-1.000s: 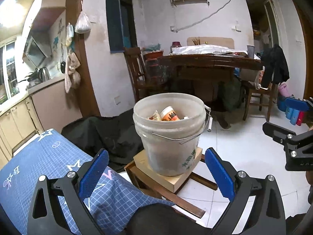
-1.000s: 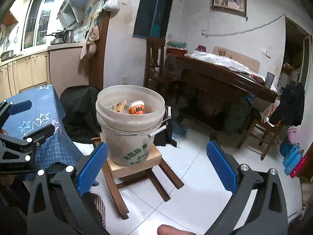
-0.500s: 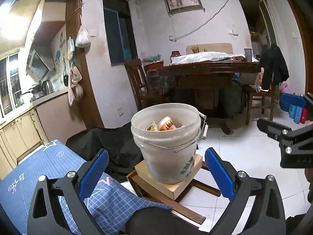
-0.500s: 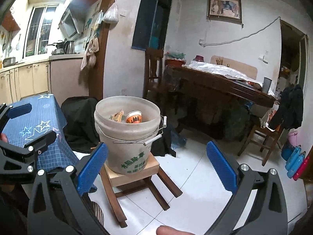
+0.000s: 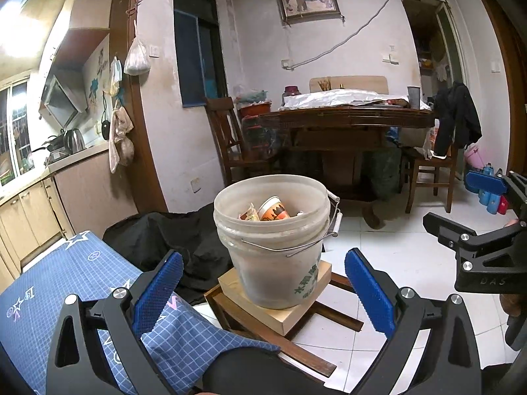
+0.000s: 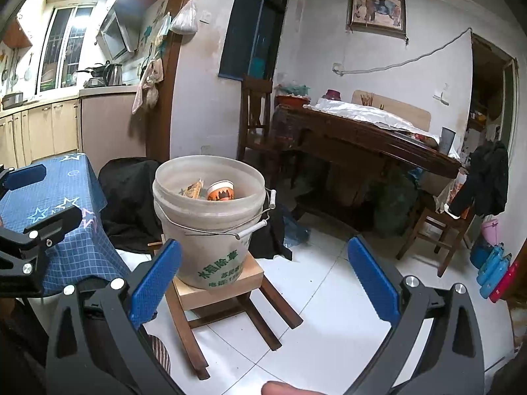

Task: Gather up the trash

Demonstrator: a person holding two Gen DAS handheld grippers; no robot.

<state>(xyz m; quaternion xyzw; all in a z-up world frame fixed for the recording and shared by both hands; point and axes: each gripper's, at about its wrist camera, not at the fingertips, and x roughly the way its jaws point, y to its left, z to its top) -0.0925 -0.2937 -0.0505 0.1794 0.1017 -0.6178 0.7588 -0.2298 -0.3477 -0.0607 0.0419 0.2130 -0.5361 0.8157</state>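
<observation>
Ahead of both tongs, the bucket (image 5: 271, 240) stands on a wooden stool (image 5: 283, 306), a paper cup (image 5: 273, 209) and wrappers inside. Left tongs (image 5: 263, 293) and right tongs (image 6: 263, 283) are spread wide, empty. Judged between pickups: next comes finding more trash. Blue-clothed bench (image 5: 66, 283) sits left; nothing blocks.

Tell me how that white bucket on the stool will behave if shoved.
The white bucket sits on a wooden block atop a low stool, so a shove could probably slide or tip it off. It holds only a paper cup and wrappers, so it is likely light.
</observation>
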